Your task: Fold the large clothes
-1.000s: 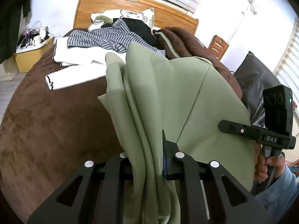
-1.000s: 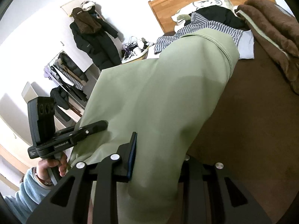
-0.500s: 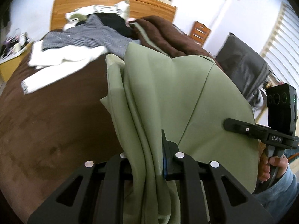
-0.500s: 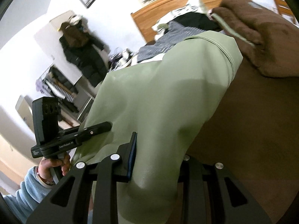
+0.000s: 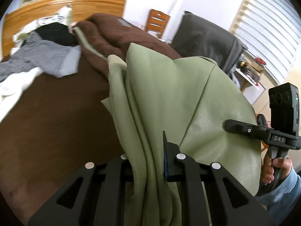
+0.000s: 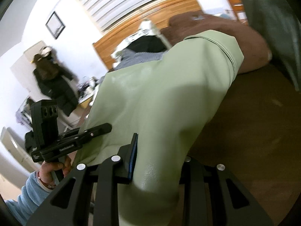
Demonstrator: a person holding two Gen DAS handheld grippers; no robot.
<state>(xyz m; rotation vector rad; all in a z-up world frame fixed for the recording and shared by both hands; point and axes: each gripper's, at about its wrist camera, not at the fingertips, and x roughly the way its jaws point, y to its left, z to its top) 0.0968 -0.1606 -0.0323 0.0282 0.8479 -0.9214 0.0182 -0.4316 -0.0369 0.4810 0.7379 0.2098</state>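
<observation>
A large pale green garment (image 5: 169,98) hangs stretched between both grippers above the brown bed cover (image 5: 47,122). My left gripper (image 5: 148,160) is shut on a bunched fold of its edge, which runs down between the fingers. My right gripper (image 6: 160,162) is shut on the other side of the green garment (image 6: 165,103), whose fabric hides the right finger. Each wrist view shows the other gripper beside the cloth, held by a hand in a light blue sleeve (image 6: 22,197).
A folded brown blanket (image 5: 105,35) lies near the wooden headboard (image 5: 62,7). Striped, black and white clothes (image 5: 41,56) are piled at the bed's head. A dark chair (image 5: 207,39) and window blinds stand to the right; dark coats (image 6: 50,79) hang on the left wall.
Both grippers have swung sideways across the bed with the green garment held between them. The clothes pile has slid left in view, and the brown blanket, chair and blinds have come in.
</observation>
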